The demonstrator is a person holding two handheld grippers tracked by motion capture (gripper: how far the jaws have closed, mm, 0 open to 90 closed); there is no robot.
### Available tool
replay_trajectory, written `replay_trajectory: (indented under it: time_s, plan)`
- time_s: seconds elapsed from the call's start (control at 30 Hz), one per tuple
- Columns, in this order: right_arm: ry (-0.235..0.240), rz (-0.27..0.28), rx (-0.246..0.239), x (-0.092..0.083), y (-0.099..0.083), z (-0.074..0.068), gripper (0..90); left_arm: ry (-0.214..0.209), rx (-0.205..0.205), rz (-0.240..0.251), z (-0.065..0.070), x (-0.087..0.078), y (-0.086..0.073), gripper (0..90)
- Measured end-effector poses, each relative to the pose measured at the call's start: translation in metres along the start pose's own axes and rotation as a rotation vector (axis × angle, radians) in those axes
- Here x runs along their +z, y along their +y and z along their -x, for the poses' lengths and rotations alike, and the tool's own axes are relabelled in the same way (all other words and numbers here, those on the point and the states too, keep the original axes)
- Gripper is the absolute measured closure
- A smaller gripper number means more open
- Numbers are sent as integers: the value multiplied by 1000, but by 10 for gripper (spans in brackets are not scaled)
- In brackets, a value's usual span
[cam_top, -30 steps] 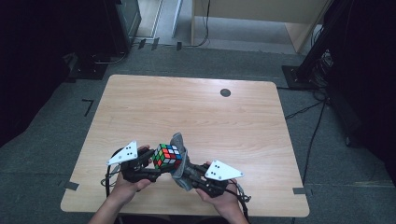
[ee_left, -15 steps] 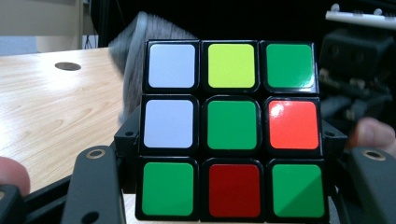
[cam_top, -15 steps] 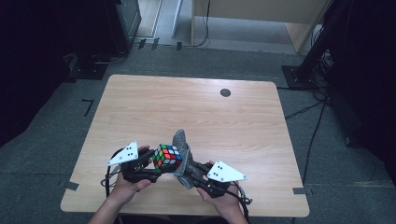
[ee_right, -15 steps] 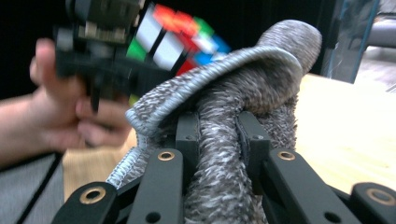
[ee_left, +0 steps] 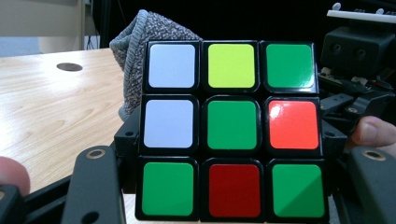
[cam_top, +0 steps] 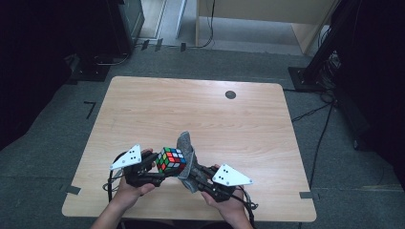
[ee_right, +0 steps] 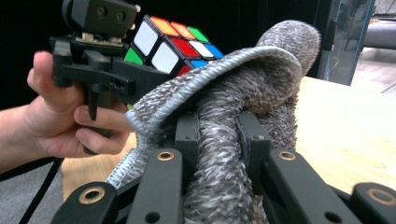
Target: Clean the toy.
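Note:
A scrambled colour cube (cam_top: 171,160) is held above the near edge of the wooden table (cam_top: 191,114), clamped between the jaws of my left gripper (cam_top: 160,168). In the left gripper view the cube (ee_left: 231,130) shows a mostly green face. My right gripper (cam_top: 193,175) is shut on a folded grey cloth (cam_top: 187,157), which stands up against the cube's right side. Seen from the right gripper view, the grey cloth (ee_right: 233,121) bulges out between the two jaws, with the cube (ee_right: 170,44) just behind it.
A small dark round hole (cam_top: 230,94) lies at the table's far right. Cables trail from both grippers over the near edge. Dark equipment stands and a pale cabinet lie on the floor beyond the table.
The right gripper with the cloth has shifted only slightly against the cube. The left gripper and the cube stay where they were.

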State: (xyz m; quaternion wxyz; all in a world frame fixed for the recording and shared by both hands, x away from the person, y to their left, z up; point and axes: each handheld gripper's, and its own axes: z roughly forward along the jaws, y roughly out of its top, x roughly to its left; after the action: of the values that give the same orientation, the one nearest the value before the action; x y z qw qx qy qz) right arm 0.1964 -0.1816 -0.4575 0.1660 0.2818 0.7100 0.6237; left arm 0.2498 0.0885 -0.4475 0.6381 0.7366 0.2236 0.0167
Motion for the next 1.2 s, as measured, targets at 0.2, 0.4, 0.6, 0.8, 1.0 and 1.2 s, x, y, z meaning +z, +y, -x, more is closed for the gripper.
replay_trajectory:
  time_s: [0.2,0.4,0.6,0.8,1.0,1.2]
  plan:
    - [38,-97,-43,12,-10,-8,741,1,-1,-1,-1,-2,0,343]
    - [-2,-13,0,1,0,2,739,10,9,-14,-1,0,-1,343]
    - [52,-104,-39,16,-14,-10,735,9,19,-7,1,-2,2,343]
    - [25,-75,-45,11,-7,-8,734,8,12,-2,-1,-3,1,343]
    - [14,1,-4,3,-1,0,736,2,5,1,1,-2,2,343]
    - [51,-101,-82,16,-10,-13,733,2,-7,15,-2,-5,2,343]
